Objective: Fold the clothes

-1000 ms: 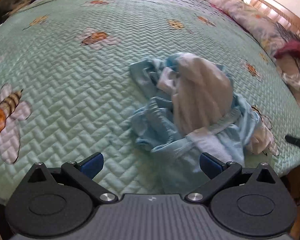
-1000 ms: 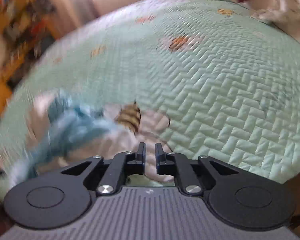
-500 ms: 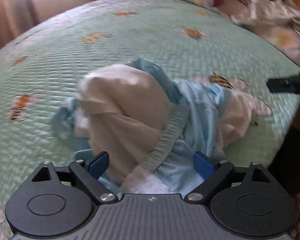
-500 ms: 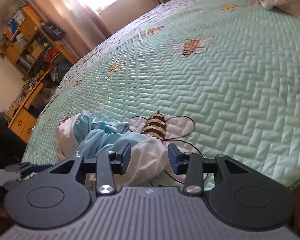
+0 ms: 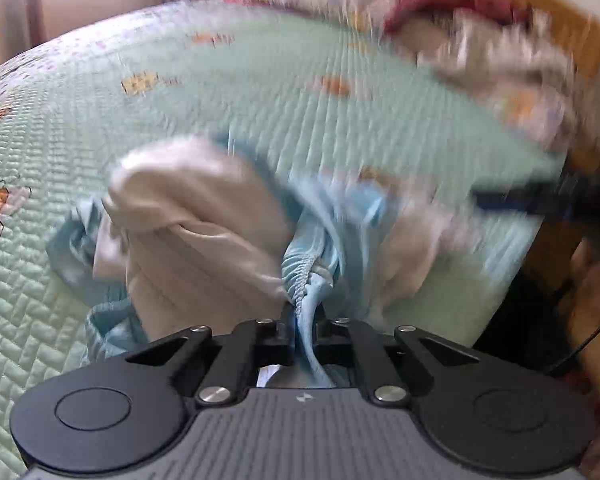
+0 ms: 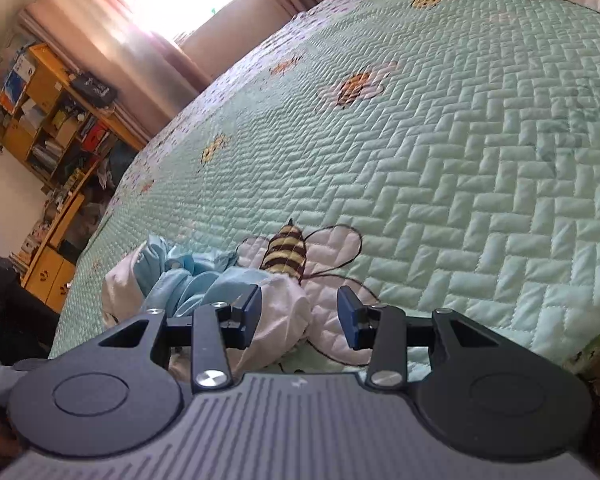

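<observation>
Pale blue fabric with a gathered elastic band [image 5: 300, 280] is pinched between the closed jaws of the left gripper [image 5: 302, 326], presumably because a waistband gives a firm edge from which the garment can be lifted and shaken flat. The garment [image 5: 204, 232], blue outside and cream-white within, is bunched in one heap near the bed's near edge, close to its near corner, on the mint quilted bedspread [image 6: 460, 160]. The right gripper [image 6: 299, 312] is held with its jaws standing apart, a white fold [image 6: 278, 316] lying between them but not yet pressed; it seems placed there so that a second hold can be taken. One crumpled garment can be counted for certain, though whether the cream part is a separate piece cannot be told. Two grippers are seen. More bedding is piled at the bed's far edge [image 5: 480, 52], too blurred to count.
</observation>
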Demonstrator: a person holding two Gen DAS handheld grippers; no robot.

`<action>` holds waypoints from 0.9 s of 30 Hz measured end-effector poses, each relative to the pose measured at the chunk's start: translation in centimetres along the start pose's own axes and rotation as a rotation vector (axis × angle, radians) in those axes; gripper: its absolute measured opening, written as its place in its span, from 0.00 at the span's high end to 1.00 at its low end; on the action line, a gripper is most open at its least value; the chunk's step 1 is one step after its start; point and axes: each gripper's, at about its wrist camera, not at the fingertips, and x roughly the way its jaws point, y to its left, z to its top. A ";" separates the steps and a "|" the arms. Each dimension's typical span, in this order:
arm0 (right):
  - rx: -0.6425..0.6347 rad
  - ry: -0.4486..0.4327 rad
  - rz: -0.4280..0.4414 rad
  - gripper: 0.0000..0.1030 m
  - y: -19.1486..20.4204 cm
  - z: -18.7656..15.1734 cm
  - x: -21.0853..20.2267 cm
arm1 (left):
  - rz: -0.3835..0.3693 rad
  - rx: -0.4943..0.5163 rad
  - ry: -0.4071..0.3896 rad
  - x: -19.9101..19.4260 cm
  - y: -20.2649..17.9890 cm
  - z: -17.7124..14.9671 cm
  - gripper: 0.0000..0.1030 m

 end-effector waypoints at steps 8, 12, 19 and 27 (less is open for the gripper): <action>0.071 -0.084 0.019 0.57 -1.4 0.9 -1.8 | 0.205 -0.089 -0.710 -20.1 -0.1 12.7 1.00; 0.065 -0.110 0.033 0.57 -1.4 1.0 -2.0 | 0.347 -0.130 -0.906 -28.8 0.3 12.3 0.98; -0.002 0.032 0.083 0.53 1.0 -0.2 1.5 | 0.359 -0.222 -0.494 -20.0 3.6 4.7 0.63; -0.025 0.044 0.070 0.48 2.7 -1.0 1.2 | 0.239 -0.262 -0.084 -5.2 5.8 -2.5 0.29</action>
